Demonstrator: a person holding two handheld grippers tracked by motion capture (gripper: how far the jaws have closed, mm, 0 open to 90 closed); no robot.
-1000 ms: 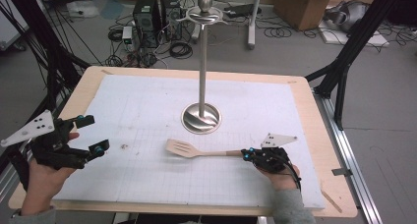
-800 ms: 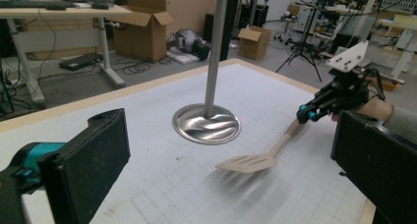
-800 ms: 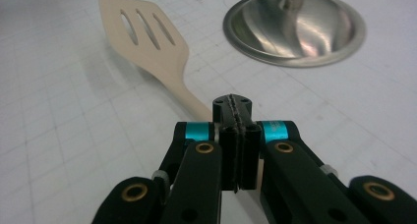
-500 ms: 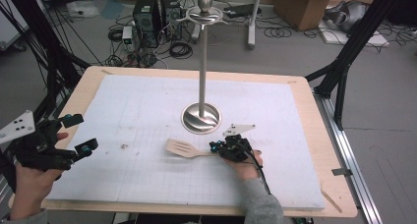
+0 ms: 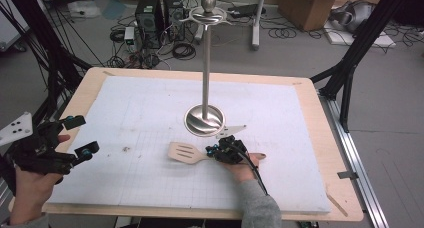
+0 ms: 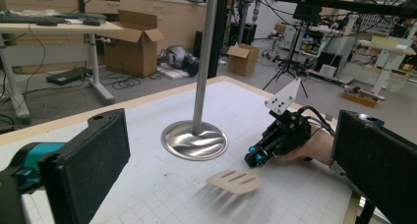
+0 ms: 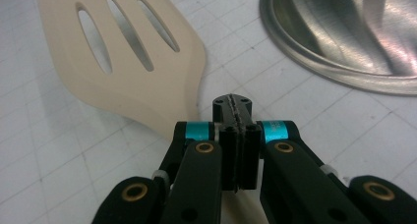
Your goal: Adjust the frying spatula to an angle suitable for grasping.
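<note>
A cream slotted spatula (image 5: 182,151) lies flat on the white mat, its blade pointing left. My right gripper (image 5: 212,152) rests low over the handle just behind the blade, jaws shut together. In the right gripper view the pads (image 7: 223,145) meet with nothing between them, and the spatula blade (image 7: 123,62) lies ahead, its handle running underneath. The left gripper view shows the spatula (image 6: 236,180), blurred, with the right gripper (image 6: 255,159) behind it. My left gripper (image 5: 82,135) hovers open at the table's left edge, with nothing between its wide-apart pads (image 6: 98,160).
A steel stand with a round base (image 5: 204,120) and a tall pole (image 5: 206,63) rises just behind the spatula, close to my right gripper. The gridded mat (image 5: 150,103) covers a wooden table (image 5: 320,138). Boxes, computers and cables lie on the floor beyond.
My right gripper slid left along the spatula handle, from its end to just behind the blade. The spatula kept its place. My left gripper drifted slightly left.
</note>
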